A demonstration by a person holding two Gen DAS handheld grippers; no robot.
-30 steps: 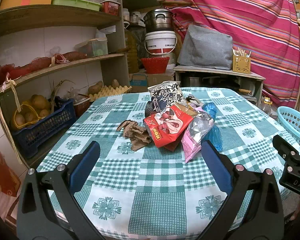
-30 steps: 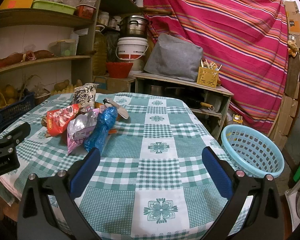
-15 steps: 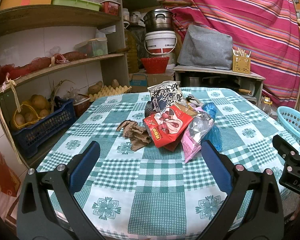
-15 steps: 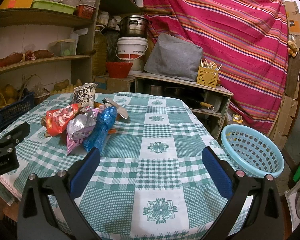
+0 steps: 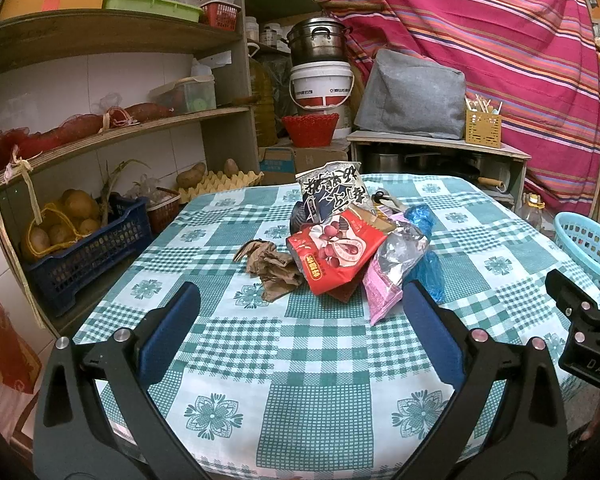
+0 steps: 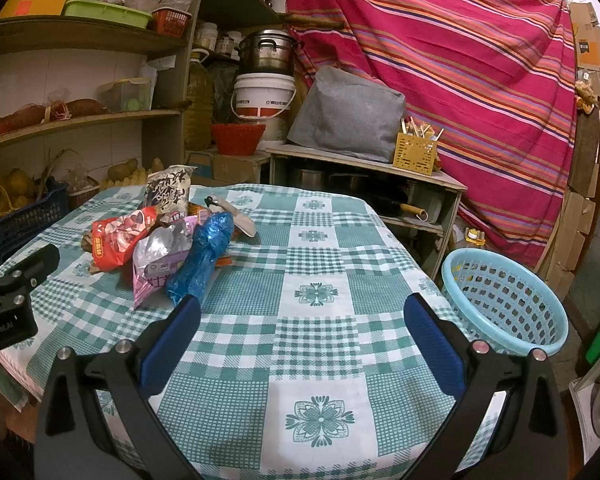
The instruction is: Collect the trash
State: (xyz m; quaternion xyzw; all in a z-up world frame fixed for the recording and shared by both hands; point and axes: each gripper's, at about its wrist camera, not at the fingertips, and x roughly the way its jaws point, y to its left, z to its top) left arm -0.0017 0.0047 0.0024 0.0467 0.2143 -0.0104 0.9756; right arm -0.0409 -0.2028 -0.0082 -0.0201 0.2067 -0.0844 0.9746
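Left gripper (image 5: 300, 330) and right gripper (image 6: 300, 330): black angular frames, blue rectangular pads (image 5: 171, 336), round silver screws at the joints; white lettering at lower left of right view.

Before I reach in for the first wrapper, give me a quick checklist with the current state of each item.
1. Left gripper open and empty: ok, jaws wide apart, nothing between them.
2. Right gripper open and empty: ok, also wide apart above the tablecloth.
3. Trash reachable: ok, the red snack bag, pink foil bag, blue plastic bag and crumpled brown paper lie piled mid-table, ahead of the left gripper.
4. Pieces separable: cannot tell, the bags overlap; the brown paper sticks out at the pile's left edge.
5. Drop target: ok, the light blue basket stands beside the table, to the right.
6. Basket contents: cannot tell, only a yellowish scrap shows through the wall.
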